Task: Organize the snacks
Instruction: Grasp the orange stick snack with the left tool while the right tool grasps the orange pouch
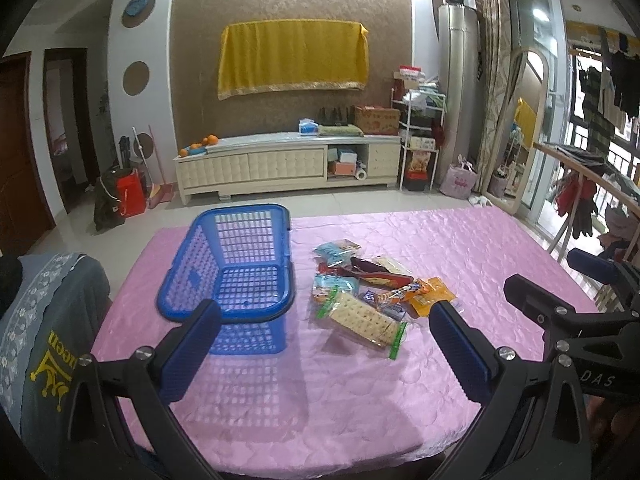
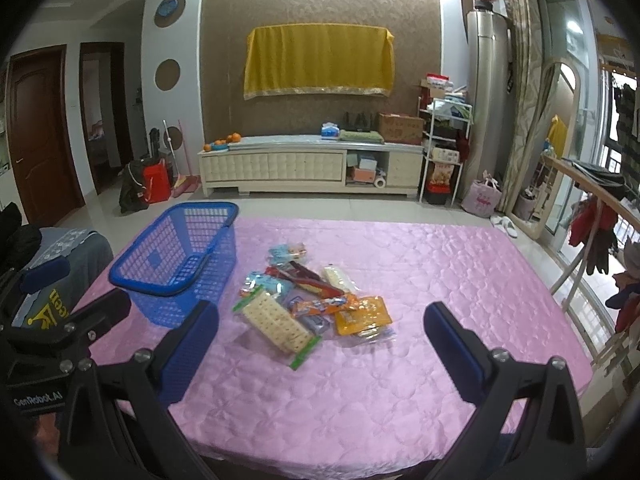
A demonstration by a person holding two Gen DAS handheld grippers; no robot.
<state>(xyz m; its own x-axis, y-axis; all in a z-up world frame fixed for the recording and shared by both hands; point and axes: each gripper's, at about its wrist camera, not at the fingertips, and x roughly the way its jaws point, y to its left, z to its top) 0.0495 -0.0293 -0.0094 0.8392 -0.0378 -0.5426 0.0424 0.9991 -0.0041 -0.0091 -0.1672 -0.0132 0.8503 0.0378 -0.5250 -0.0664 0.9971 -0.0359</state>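
Observation:
A pile of snack packets [image 1: 372, 284] lies on the pink tablecloth [image 1: 460, 248], right of an empty blue plastic basket [image 1: 236, 268]. A cracker pack with green ends [image 1: 366, 318] is nearest; an orange packet [image 1: 430, 296] lies at its right. My left gripper [image 1: 324, 320] is open and empty, above the table's near side. In the right wrist view the pile [image 2: 316, 300], cracker pack [image 2: 276, 322], orange packet [image 2: 362, 314] and basket [image 2: 180, 264] show ahead; my right gripper [image 2: 322, 320] is open and empty. The right gripper's body shows at the right edge of the left wrist view [image 1: 560, 312].
A chair draped with grey cloth [image 1: 44, 328] stands at the table's left. A wooden rack with hanging gloves [image 2: 592, 232] stands by the right edge. A TV cabinet [image 1: 288, 164] lines the far wall.

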